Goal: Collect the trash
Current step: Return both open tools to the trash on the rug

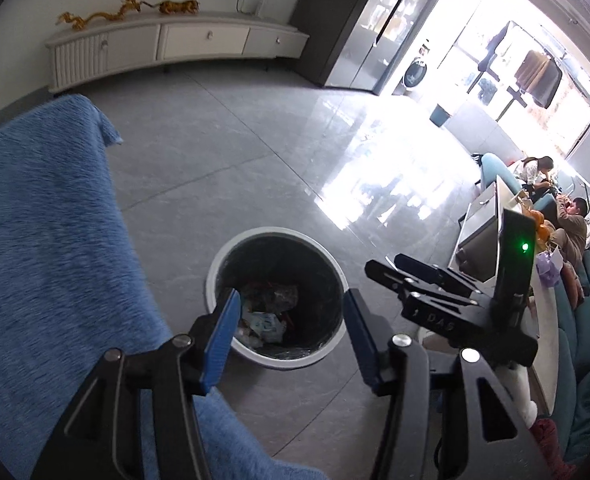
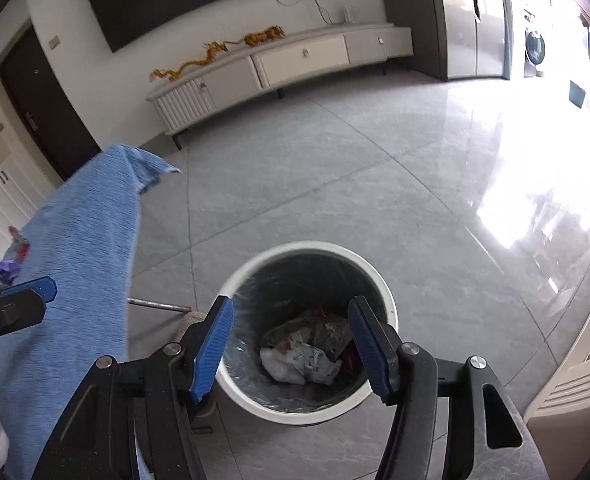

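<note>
A round white trash bin (image 1: 215,270) with a dark liner stands on the grey tiled floor; it also shows in the right wrist view (image 2: 389,292). Crumpled wrappers and paper (image 2: 307,354) lie at its bottom, also seen in the left wrist view (image 1: 269,312). My left gripper (image 1: 291,332) is open and empty above the bin. My right gripper (image 2: 291,344) is open and empty, right over the bin's mouth. The right gripper also appears in the left wrist view (image 1: 423,280), to the right of the bin.
A table under a blue cloth (image 1: 43,240) stands left of the bin, also in the right wrist view (image 2: 83,240), with small wrappers (image 2: 13,256) on it. A white TV cabinet (image 2: 287,64) lines the far wall. Two people (image 1: 571,220) sit at the right by a teal sofa (image 1: 587,344).
</note>
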Action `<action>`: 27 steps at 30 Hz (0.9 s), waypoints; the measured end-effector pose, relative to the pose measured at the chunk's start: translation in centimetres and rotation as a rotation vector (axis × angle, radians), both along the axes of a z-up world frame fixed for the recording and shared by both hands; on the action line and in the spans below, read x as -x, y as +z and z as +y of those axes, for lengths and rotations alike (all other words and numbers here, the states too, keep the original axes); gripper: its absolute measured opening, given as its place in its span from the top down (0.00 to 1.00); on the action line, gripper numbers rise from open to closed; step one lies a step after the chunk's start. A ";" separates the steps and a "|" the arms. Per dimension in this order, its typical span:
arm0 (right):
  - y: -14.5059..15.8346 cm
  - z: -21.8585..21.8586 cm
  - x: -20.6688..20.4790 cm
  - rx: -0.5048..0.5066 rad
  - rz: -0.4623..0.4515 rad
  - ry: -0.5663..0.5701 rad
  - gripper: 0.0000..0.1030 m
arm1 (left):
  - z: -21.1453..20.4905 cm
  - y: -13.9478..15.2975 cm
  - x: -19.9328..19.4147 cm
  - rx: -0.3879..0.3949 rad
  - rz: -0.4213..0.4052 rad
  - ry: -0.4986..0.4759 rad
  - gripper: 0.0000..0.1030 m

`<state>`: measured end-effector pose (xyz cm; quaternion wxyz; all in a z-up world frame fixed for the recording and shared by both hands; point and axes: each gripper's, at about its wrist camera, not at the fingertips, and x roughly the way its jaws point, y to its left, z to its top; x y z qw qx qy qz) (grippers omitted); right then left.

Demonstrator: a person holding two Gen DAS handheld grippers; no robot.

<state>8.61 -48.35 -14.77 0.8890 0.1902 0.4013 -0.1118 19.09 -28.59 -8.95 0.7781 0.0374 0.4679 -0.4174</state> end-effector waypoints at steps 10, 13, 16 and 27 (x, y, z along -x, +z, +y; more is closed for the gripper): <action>8.2 6.7 0.6 0.070 -0.157 0.114 0.40 | 10.7 5.6 3.6 0.059 -0.137 0.098 0.49; 10.2 9.3 0.5 0.087 -0.195 0.169 0.39 | 14.5 6.9 4.6 0.077 -0.168 0.150 0.47; 12.1 12.1 0.2 0.097 -0.232 0.234 0.39 | 19.1 7.8 5.5 0.100 -0.187 0.225 0.46; 14.9 21.9 -1.6 0.074 -0.286 0.502 0.38 | 35.4 7.8 8.3 0.143 -0.198 0.560 0.40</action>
